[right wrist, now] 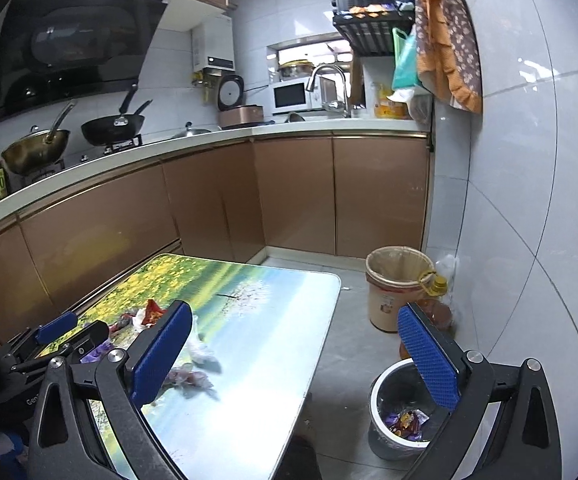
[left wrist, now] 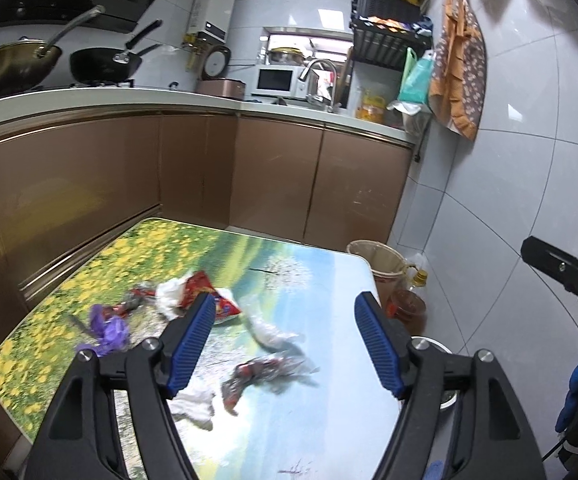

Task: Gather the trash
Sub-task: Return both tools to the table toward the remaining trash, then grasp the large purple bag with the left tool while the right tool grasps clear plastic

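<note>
Several pieces of trash lie on the flower-and-lake printed table [left wrist: 309, 432]: a red snack bag [left wrist: 205, 292], a purple wrapper [left wrist: 107, 328], a clear plastic bag [left wrist: 269, 330], a dark red wrapper [left wrist: 255, 376] and a white tissue [left wrist: 193, 404]. My left gripper [left wrist: 285, 336] hovers open above them, with nothing pressed between its blue pads. My right gripper [right wrist: 295, 354] is open and empty, spanning the table's right edge and a grey bin [right wrist: 381, 436] on the floor that holds wrappers [right wrist: 405, 422]. The left gripper [right wrist: 77, 330] shows at the left of the right wrist view.
A beige lined bin [right wrist: 397, 292] and an oil bottle [right wrist: 439, 292] stand by the tiled wall [right wrist: 529, 200] beyond the table. Brown cabinets [right wrist: 289, 192] under a white counter run behind and to the left. Grey floor [right wrist: 349, 320] lies between table and bins.
</note>
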Action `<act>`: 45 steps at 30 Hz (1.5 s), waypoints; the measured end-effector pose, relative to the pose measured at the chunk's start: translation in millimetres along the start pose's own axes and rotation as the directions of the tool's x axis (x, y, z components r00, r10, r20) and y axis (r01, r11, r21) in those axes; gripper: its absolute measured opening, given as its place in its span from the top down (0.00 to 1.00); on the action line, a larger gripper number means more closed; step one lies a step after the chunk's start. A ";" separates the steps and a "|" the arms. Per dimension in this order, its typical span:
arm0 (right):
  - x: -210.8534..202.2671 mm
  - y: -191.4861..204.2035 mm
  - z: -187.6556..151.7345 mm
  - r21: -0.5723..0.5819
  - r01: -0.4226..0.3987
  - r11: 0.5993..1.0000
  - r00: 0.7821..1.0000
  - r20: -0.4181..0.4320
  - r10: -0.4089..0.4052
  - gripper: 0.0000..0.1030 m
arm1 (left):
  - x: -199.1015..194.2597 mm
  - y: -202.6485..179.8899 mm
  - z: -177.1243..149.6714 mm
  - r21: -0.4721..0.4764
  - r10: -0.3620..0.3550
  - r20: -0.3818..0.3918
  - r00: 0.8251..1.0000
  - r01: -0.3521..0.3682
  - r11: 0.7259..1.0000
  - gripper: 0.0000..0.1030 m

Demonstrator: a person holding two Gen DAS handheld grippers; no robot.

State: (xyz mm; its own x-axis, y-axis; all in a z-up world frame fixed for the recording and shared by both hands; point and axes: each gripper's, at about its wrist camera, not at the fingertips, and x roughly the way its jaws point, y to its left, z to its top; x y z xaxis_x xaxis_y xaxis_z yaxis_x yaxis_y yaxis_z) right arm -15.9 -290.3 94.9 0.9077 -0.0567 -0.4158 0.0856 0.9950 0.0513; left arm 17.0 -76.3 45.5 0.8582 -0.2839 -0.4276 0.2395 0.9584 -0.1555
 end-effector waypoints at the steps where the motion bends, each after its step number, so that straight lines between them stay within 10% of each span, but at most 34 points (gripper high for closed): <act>1: -2.7 4.4 0.0 -0.007 -0.006 1.000 1.000 0.001 0.006 0.00 | -5.9 4.6 -1.2 -0.003 0.009 0.008 1.000 -0.009 1.000 0.31; 35: 31.1 96.3 -21.9 -0.086 -0.101 0.991 0.985 -0.150 0.087 0.00 | -4.5 111.3 -30.2 -0.098 0.109 -0.058 0.992 -0.114 0.989 0.31; 45: 88.5 120.3 -52.6 -0.086 -0.203 0.975 0.933 -0.320 0.166 0.01 | 23.6 166.4 -64.8 -0.133 0.131 -0.163 0.978 -0.153 0.979 0.31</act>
State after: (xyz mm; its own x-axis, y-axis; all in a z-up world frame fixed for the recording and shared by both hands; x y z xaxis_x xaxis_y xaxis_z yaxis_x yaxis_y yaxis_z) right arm 53.1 -171.2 16.5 0.7298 0.1387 -0.6695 -0.1365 0.9890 0.0561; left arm 47.7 74.5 -48.2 0.7965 -0.1575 -0.5838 0.0427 0.9777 -0.2055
